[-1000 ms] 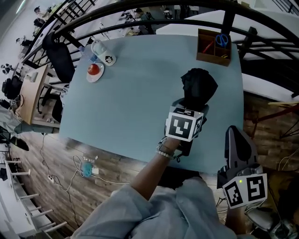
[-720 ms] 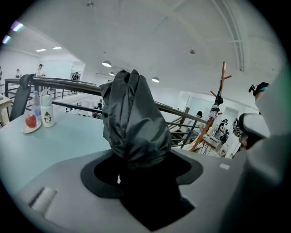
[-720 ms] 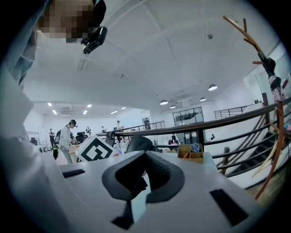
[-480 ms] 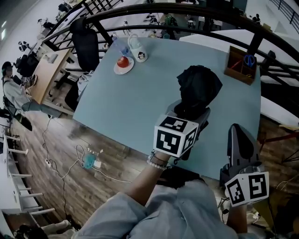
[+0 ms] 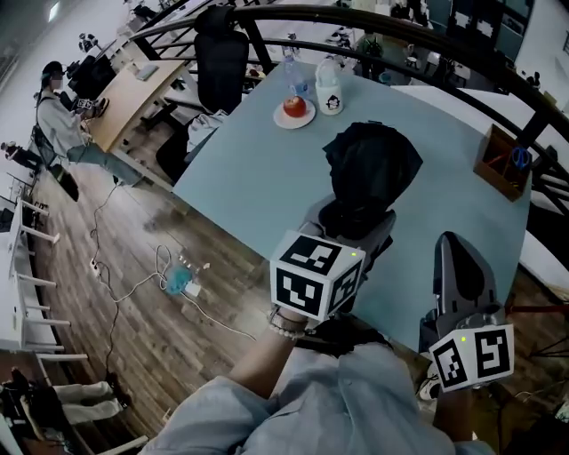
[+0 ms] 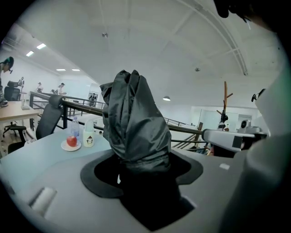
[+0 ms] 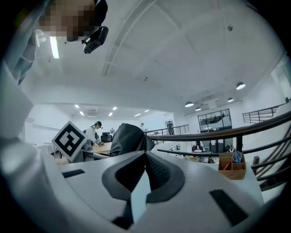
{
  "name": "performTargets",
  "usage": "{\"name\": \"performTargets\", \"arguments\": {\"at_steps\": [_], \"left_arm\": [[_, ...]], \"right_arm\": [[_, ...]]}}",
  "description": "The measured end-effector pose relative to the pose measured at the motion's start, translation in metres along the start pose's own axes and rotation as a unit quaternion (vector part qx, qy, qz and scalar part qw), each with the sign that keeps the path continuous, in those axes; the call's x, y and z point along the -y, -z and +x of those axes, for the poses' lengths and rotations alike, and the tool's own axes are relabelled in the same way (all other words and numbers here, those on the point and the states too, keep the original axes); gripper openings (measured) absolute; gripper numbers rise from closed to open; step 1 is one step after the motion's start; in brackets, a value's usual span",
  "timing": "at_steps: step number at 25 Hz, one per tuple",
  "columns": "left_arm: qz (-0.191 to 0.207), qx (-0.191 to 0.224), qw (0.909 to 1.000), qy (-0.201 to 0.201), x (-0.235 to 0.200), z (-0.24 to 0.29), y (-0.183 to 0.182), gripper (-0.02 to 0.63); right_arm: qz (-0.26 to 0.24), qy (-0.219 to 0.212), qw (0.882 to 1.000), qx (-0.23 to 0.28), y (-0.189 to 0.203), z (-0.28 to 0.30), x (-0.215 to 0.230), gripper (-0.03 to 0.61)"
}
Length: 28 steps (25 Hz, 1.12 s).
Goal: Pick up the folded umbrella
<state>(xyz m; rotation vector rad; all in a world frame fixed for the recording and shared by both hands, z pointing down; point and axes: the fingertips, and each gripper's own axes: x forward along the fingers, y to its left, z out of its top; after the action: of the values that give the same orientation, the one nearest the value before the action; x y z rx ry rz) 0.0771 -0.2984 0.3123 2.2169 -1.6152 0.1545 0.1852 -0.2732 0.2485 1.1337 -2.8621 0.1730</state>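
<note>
The left claw (image 5: 348, 220) clamps the folded umbrella (image 5: 366, 167), whose black bundle juts from its jaws above the desk (image 5: 258, 169), larger in the head view than a second ago. The right claw (image 5: 458, 267), jaws together on nothing, hangs at the desk's near edge. A plate (image 5: 294, 112) sits at the desk's far corner.

An open-plan office is indicated by a person (image 5: 55, 114) at a wooden desk (image 5: 133, 89), a black office chair (image 5: 220, 55) beside the pale blue bench (image 5: 240, 182), a curved black railing (image 5: 356, 16) and a power strip (image 5: 182, 283) on the wood floor (image 5: 107, 329).
</note>
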Motion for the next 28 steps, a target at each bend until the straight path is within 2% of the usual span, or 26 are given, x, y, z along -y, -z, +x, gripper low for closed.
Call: {"name": "performTargets", "arguments": {"at_steps": [9, 16, 22, 28], "left_arm": [[0.009, 0.054, 0.9968, -0.058, -0.051, -0.084, -0.02, 0.296], [0.012, 0.08, 0.9927, -0.09, -0.083, -0.136, -0.028, 0.296], [0.009, 0.091, 0.9906, -0.102, -0.101, -0.166, -0.028, 0.296], [0.013, 0.094, 0.991, -0.095, -0.105, -0.183, -0.029, 0.298]], "right_arm": [[-0.019, -0.071, 0.997, 0.006, -0.004, 0.036, -0.061, 0.0], [-0.033, -0.104, 0.994, 0.006, -0.01, 0.056, -0.095, 0.0], [-0.041, -0.121, 0.992, 0.006, -0.008, 0.069, -0.113, 0.0], [-0.046, -0.134, 0.99, 0.005, -0.008, 0.079, -0.129, 0.0]]}}
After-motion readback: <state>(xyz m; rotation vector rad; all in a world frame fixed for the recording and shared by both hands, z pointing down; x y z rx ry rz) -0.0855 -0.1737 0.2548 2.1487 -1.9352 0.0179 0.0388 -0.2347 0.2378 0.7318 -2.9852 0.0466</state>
